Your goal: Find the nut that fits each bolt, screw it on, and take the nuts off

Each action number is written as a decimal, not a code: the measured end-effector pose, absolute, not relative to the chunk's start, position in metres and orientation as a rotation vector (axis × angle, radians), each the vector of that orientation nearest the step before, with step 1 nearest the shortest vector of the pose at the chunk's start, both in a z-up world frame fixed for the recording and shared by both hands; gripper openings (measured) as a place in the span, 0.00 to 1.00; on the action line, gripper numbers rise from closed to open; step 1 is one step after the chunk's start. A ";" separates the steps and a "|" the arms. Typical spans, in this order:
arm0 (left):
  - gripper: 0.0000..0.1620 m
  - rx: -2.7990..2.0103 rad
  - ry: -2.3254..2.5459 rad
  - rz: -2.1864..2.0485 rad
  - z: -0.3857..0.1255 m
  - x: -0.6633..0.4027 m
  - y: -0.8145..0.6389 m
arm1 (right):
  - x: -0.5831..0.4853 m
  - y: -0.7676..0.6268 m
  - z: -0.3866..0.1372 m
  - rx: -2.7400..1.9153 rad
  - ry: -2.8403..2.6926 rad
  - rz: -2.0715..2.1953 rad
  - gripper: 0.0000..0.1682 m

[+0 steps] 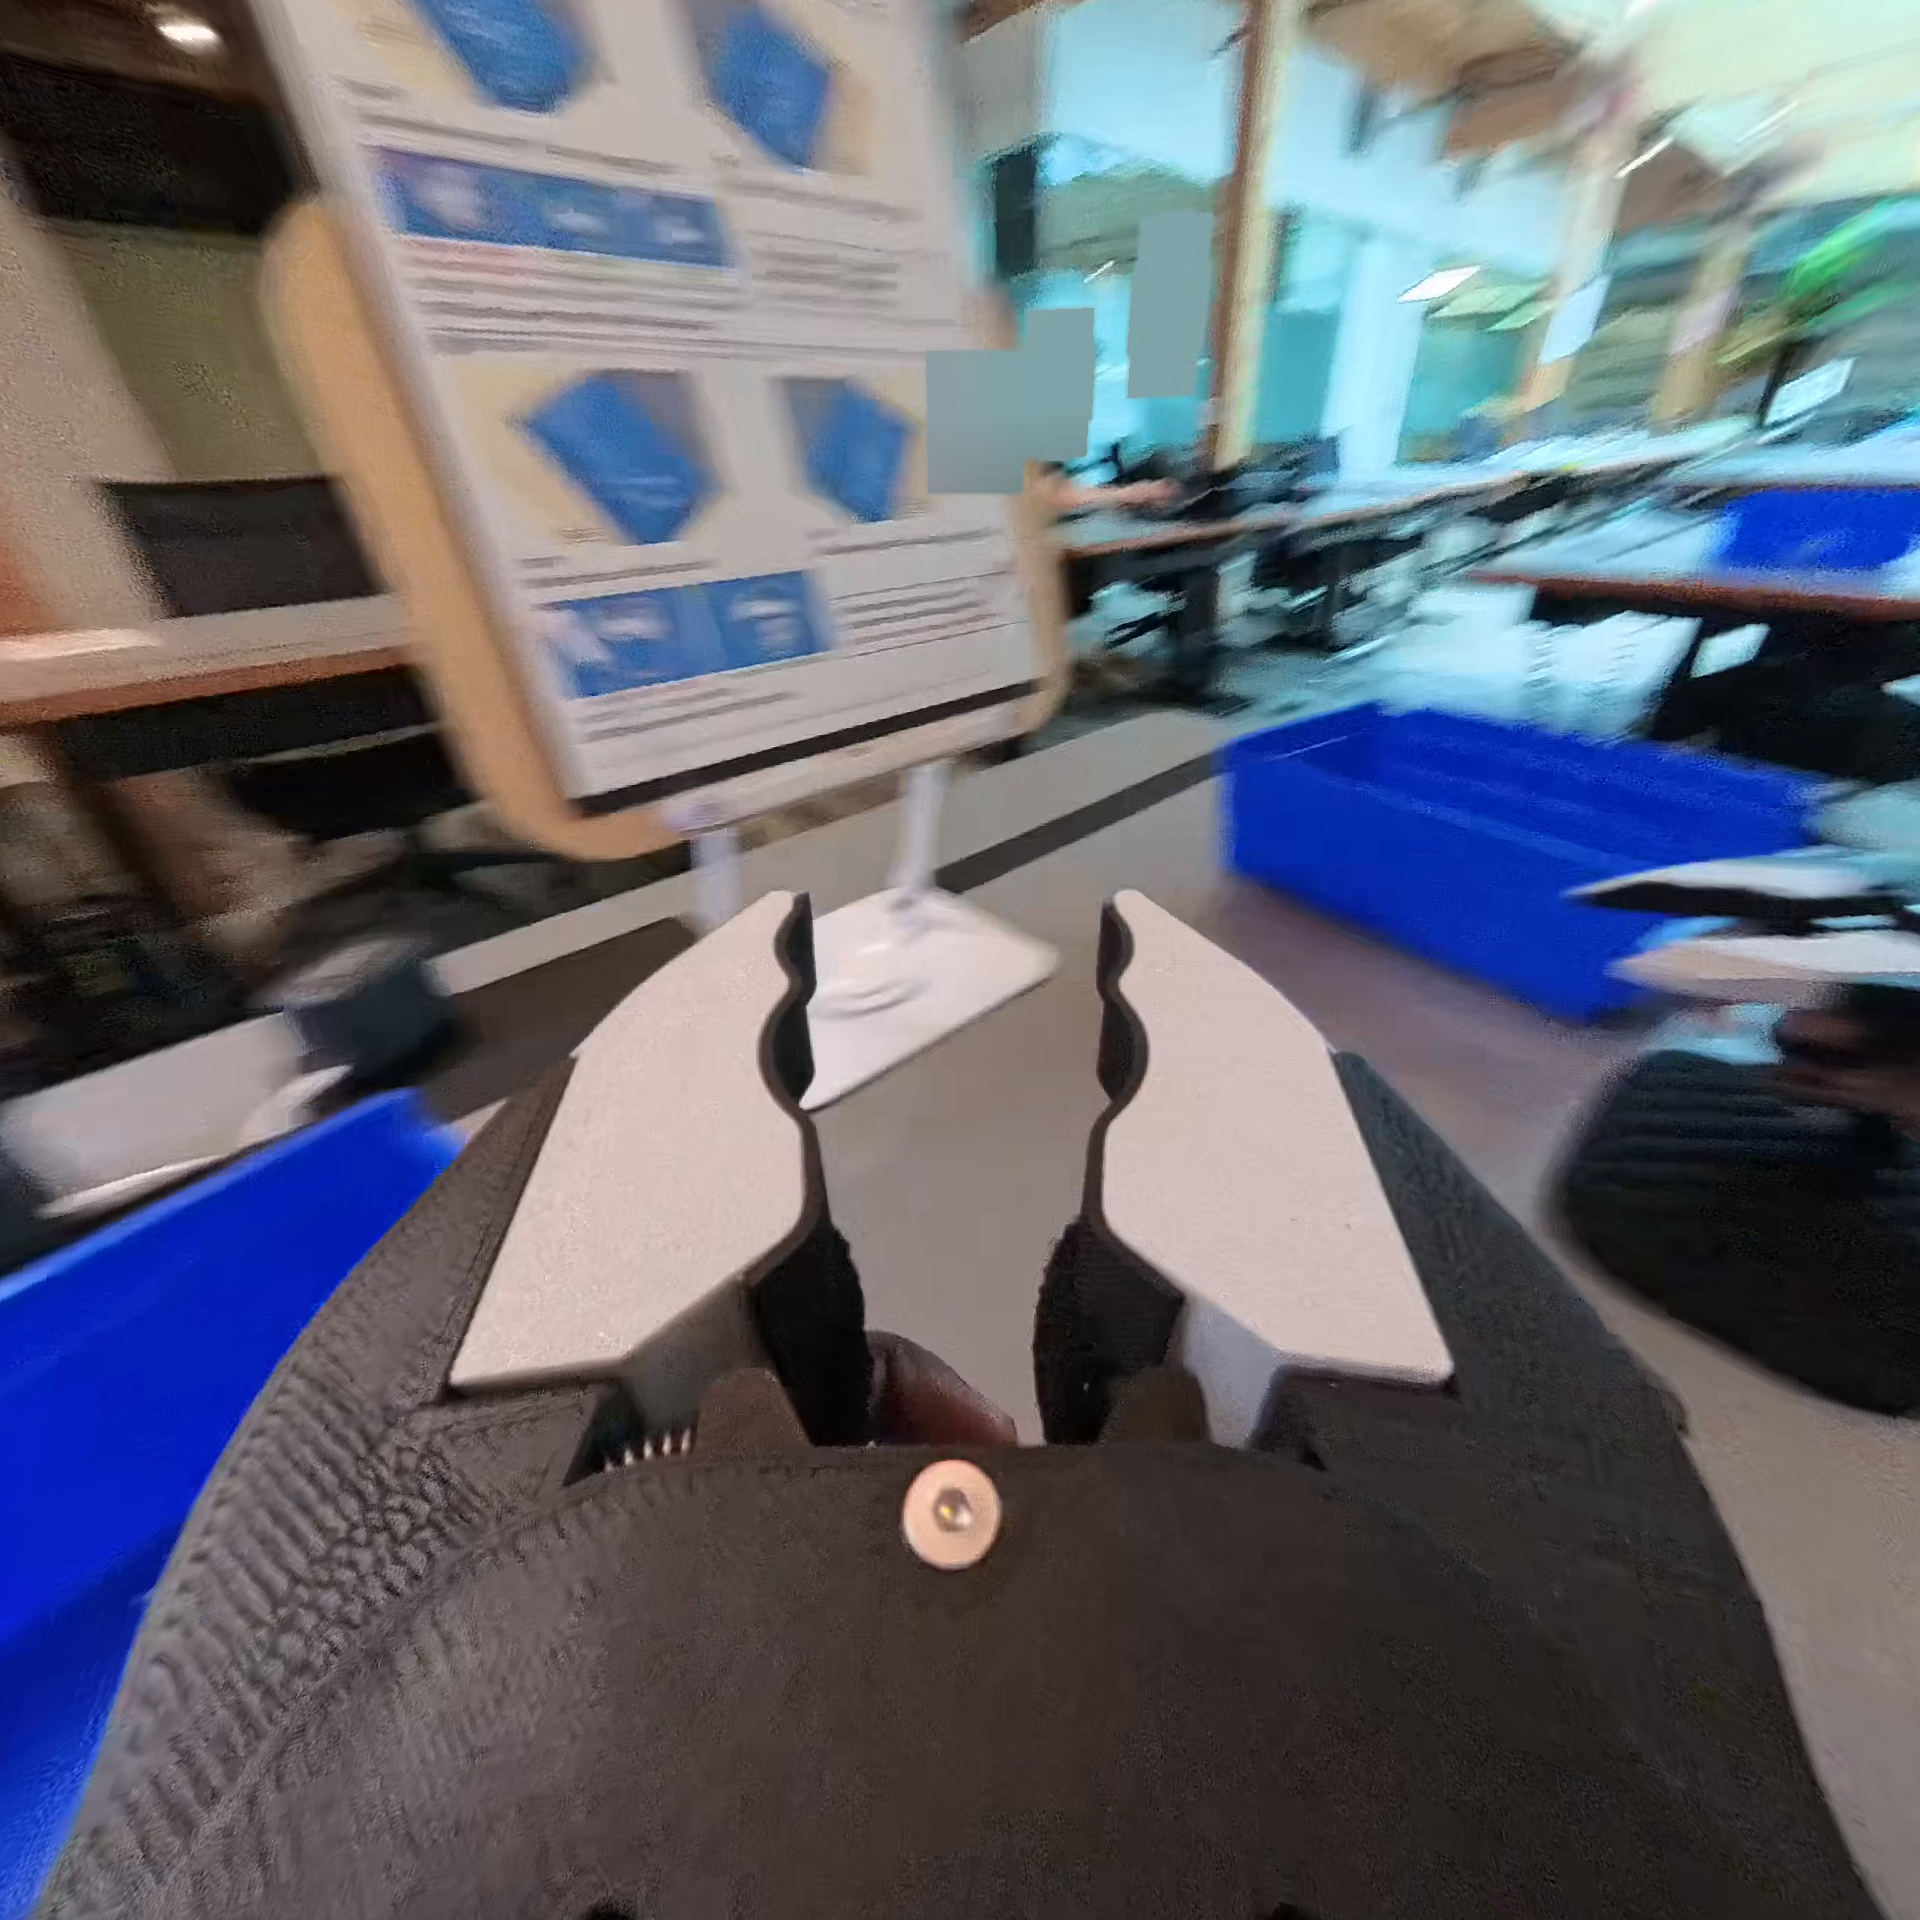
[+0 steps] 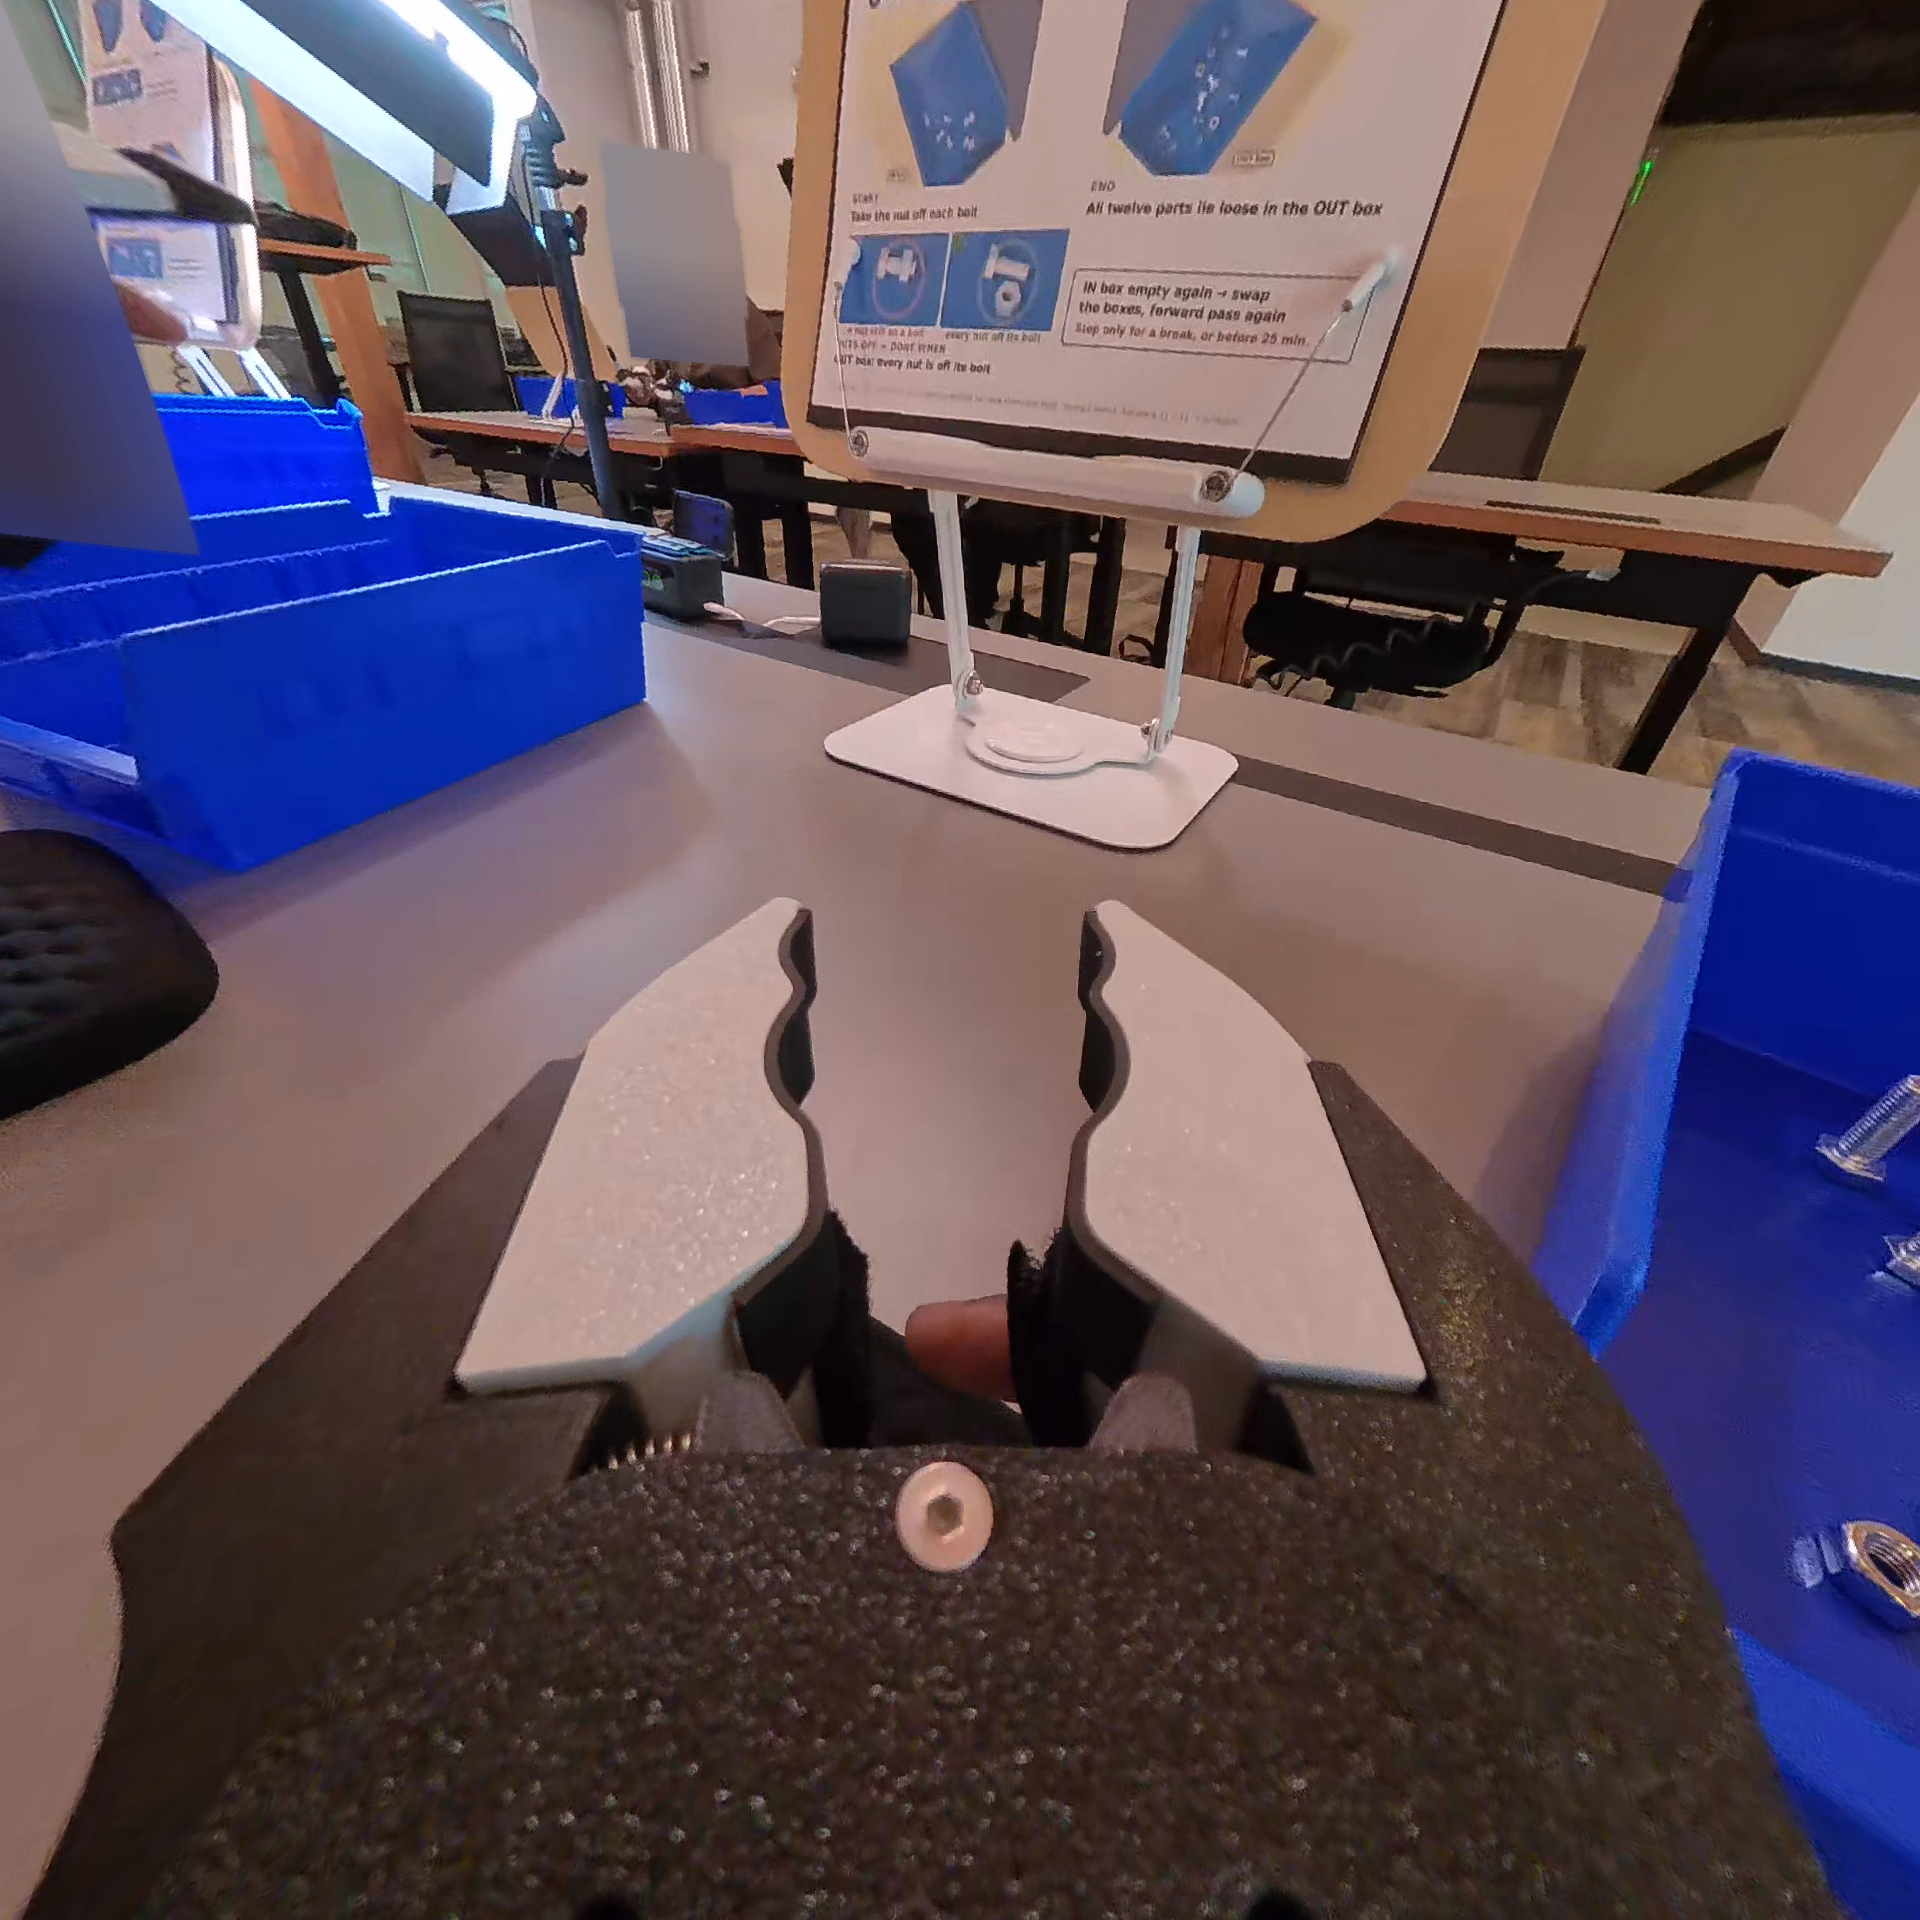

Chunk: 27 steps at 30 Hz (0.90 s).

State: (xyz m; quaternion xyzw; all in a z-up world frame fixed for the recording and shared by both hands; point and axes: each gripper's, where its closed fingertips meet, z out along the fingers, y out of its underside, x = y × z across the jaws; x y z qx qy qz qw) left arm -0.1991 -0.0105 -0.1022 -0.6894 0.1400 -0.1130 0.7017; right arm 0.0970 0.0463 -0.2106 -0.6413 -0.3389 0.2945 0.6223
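My right gripper (image 2: 945, 925) is open and empty above the grey table (image 2: 520, 987). To its right stands a blue bin (image 2: 1766, 935) that holds a silver bolt (image 2: 1875, 1138) and a silver hex nut (image 2: 1881, 1584); another metal part (image 2: 1907, 1257) shows at the frame edge. My left gripper (image 1: 951, 920) is open and empty above the same table (image 1: 956, 1195). The left wrist view is motion-blurred. It shows a blue bin (image 1: 1455, 842) at the right and another blue bin (image 1: 156, 1351) at the lower left. No bolt or nut shows in the left wrist view.
An instruction sheet on a board with a white stand (image 2: 1039, 769) stands at the table's far middle; it also shows in the left wrist view (image 1: 914, 977). Blue bins (image 2: 343, 644) stand at the left. The other gripper's black body (image 2: 73, 966) shows at the left, and at the right of the left wrist view (image 1: 1745, 1216). Some 30 cm of space lies between my two pairs of fingers.
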 end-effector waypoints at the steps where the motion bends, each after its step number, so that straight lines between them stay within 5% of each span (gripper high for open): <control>1: 0.33 -1.590 0.273 -0.133 -0.103 -0.231 -0.001 | 0.097 0.047 -0.213 -1.480 -0.780 0.666 0.29; 5: 0.32 -1.849 -0.039 0.075 -0.127 -0.341 0.027 | 0.098 0.048 -0.217 -1.476 -0.787 0.618 0.29; 15: 0.30 -2.545 -0.310 0.041 -0.276 -0.417 0.049 | 0.102 0.049 -0.213 -1.457 -0.753 0.626 0.28; 27: 0.17 -2.726 -0.388 0.021 -0.321 -0.421 0.047 | 0.105 0.051 -0.212 -1.456 -0.729 0.646 0.28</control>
